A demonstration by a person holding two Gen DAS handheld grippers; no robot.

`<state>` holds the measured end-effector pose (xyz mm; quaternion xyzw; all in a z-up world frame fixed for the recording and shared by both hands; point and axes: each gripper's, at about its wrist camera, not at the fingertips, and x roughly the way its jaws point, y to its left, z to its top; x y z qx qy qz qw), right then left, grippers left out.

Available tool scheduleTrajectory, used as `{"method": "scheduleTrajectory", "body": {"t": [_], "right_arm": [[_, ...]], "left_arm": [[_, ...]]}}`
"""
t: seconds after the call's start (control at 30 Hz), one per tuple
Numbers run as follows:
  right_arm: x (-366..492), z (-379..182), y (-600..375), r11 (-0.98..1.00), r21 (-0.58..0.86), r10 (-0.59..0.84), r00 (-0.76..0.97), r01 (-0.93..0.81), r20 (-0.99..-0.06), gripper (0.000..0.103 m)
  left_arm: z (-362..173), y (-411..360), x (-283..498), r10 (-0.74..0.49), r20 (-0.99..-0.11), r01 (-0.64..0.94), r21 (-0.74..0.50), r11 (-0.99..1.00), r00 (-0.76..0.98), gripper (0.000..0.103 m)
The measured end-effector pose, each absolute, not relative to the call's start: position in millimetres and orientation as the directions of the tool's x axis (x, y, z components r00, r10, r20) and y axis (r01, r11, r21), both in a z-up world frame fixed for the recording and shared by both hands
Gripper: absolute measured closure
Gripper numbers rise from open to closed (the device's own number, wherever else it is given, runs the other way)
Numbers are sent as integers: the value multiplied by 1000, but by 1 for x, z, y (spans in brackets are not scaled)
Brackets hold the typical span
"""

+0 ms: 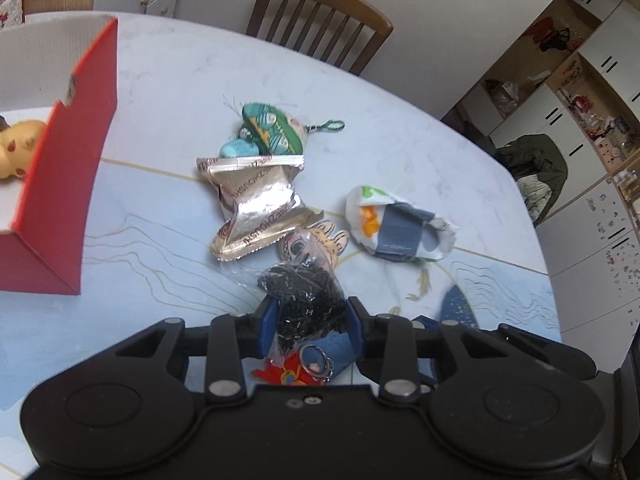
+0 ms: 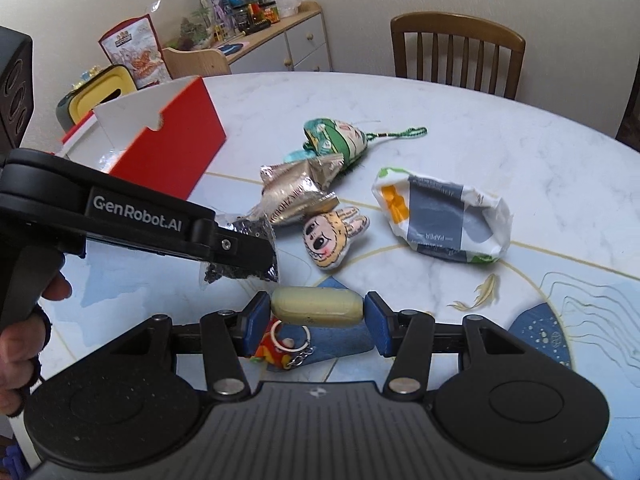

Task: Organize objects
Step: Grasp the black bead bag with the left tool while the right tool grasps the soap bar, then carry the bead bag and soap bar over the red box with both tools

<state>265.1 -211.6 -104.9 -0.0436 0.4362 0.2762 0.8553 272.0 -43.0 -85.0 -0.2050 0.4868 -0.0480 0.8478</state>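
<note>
Bag of black beads [image 1: 305,300] pinched in left gripper [image 1: 310,320] fingers, lifted off desk [image 1: 168,120]. Right gripper [image 2: 316,314] fingers clamp pale soap bar [image 2: 316,307]. Red box [image 2: 168,140] at ten o'clock, yellow toy [image 1: 18,148] inside. Foil packet [image 1: 256,204], plush charms, paper pack [image 2: 440,216], keyring [image 2: 286,346] await sorting; job looks barely started.

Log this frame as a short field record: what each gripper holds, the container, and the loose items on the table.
left gripper: shut on bag of black beads
right gripper: shut on pale yellow soap bar
container: red box, open top, on the table's left side
box contents: yellow spotted toy
loose on table: foil packet, green plush charm, bunny plush, paper pack, red keychain
</note>
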Motion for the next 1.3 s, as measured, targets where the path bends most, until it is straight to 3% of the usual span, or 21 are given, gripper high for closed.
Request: {"method": "scheduleTrajectory", "body": {"t": [0.57,1.3], "right_arm": [[240,-35,-173,817,161,474,486,-554,-734,52],[241,13,-63,789,115,496,516,-603,-698,52]], "left_arm": [[-29,2,245,-289,-787,-70,-386,920,545,69],[7,153,231,-218,-780,-139,-362,922,586,69]]}}
